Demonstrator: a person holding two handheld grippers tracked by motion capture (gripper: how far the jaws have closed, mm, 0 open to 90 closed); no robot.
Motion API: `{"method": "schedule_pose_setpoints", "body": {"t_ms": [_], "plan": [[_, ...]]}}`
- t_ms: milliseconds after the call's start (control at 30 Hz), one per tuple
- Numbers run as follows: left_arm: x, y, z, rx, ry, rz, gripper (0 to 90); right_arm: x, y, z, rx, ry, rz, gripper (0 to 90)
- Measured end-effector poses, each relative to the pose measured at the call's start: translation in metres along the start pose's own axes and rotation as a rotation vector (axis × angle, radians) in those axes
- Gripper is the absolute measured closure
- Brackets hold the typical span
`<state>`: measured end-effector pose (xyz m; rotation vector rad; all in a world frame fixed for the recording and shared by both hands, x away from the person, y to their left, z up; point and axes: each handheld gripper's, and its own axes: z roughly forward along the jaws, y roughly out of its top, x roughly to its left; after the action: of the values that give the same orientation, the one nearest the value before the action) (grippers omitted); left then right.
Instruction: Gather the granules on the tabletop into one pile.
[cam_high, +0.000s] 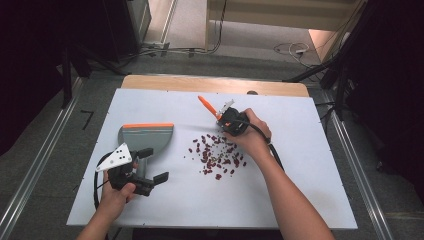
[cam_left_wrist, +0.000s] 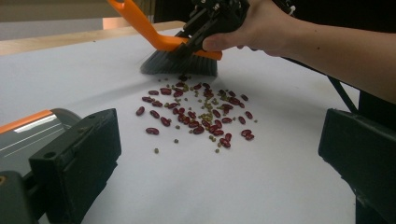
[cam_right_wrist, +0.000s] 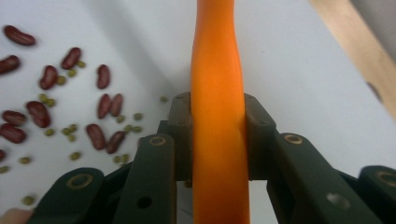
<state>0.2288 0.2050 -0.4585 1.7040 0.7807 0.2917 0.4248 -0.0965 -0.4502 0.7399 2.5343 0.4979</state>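
beans: dark red kidney beans (cam_high: 216, 154) mixed with tiny green ones (cam_left_wrist: 205, 116), scattered loose mid-table
brush: orange handle, grey bristles (cam_left_wrist: 180, 63), tilted, bristles down at the pile's far edge
dustpan: grey with orange lip (cam_high: 146, 136), flat, left of beans

Even overhead light, dark surroundings; close jaws blur softly.

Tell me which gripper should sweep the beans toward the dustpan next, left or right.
Right. The right gripper is shut on the brush, whose bristles sit at the far edge of the beans. The left gripper is open, beside the dustpan.
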Motion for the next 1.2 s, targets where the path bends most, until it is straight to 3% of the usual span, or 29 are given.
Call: {"method": "schedule_pose_setpoints", "body": {"t_ms": [133, 167, 233, 433, 600, 700, 767, 933, 1100, 1200], "plan": [[0.0, 0.0, 0.001, 0.003, -0.003, 0.002, 0.0, 0.009, -0.001, 0.0, 0.024, 0.021, -0.044, 68.0], [0.0, 0.0, 0.002, 0.003, -0.003, 0.004, 0.0, 0.014, -0.003, 0.0, 0.027, 0.036, -0.079, 67.7], [0.0, 0.0, 0.001, 0.005, -0.004, 0.004, 0.0, 0.016, -0.004, -0.002, 0.026, 0.035, -0.085, 67.7], [-0.001, 0.0, 0.002, 0.006, -0.002, 0.003, 0.0, 0.023, -0.013, -0.01, -0.003, 0.101, -0.111, 67.4], [-0.001, 0.0, 0.002, 0.004, -0.002, 0.004, 0.0, 0.036, -0.021, -0.02, -0.013, 0.132, -0.147, 67.3], [-0.001, 0.001, 0.001, 0.005, 0.001, 0.005, 0.0, 0.04, -0.023, -0.022, -0.021, 0.129, -0.156, 67.3], [-0.001, 0.001, 0.001, 0.002, 0.0, 0.003, 0.0, 0.048, -0.025, -0.025, -0.022, 0.12, -0.199, 67.3], [0.0, 0.001, 0.0, 0.003, 0.004, 0.006, 0.0, 0.054, -0.029, -0.031, -0.023, 0.125, -0.218, 67.3], [0.0, 0.001, 0.0, 0.003, 0.007, 0.004, 0.0, 0.051, -0.029, -0.038, -0.056, 0.066, -0.241, 68.1], [0.0, 0.001, 0.0, 0.002, 0.007, 0.003, 0.0, 0.041, -0.025, -0.043, -0.096, 0.068, -0.205, 68.4]]}}
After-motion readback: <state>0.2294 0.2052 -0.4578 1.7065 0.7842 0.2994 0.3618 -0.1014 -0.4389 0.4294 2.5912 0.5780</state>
